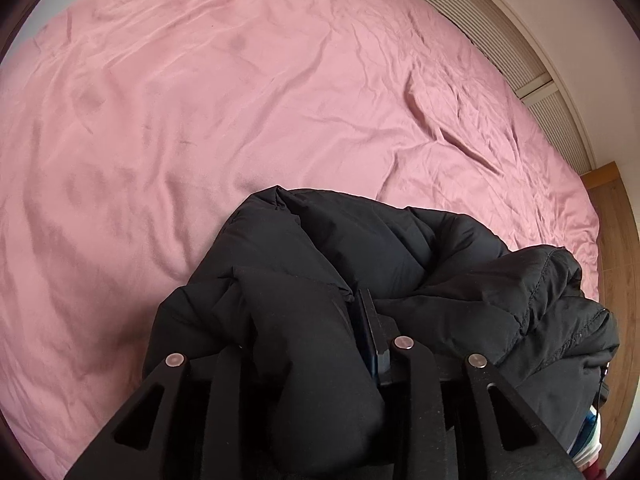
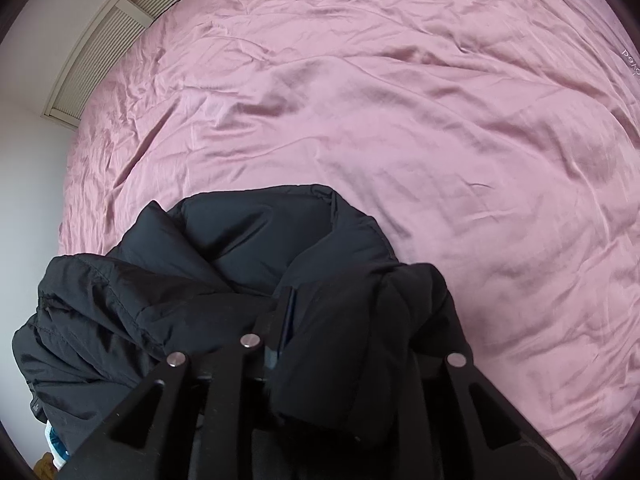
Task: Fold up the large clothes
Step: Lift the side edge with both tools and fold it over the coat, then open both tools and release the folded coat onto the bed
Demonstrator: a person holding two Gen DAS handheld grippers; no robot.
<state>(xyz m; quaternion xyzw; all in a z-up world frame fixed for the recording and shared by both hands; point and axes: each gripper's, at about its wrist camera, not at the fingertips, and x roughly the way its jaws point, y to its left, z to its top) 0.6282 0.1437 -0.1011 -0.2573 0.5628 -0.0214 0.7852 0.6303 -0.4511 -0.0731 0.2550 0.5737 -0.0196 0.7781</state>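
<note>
A black padded jacket (image 1: 400,256) hangs bunched in front of both cameras, above a bed with a wrinkled pink sheet (image 1: 200,120). My left gripper (image 1: 352,312) is shut on a thick fold of the jacket; cloth drapes over the left finger and hides it, and only the right finger (image 1: 370,328) shows. In the right wrist view the same jacket (image 2: 248,232) fills the lower middle. My right gripper (image 2: 300,312) is shut on another fold; cloth covers its right finger and the left finger (image 2: 286,320) shows.
The pink sheet (image 2: 400,120) spreads wide ahead of both grippers. A white wall with slatted panels (image 1: 532,68) runs along the bed's far side, also in the right wrist view (image 2: 100,52). A wooden floor strip (image 1: 612,240) lies at the right.
</note>
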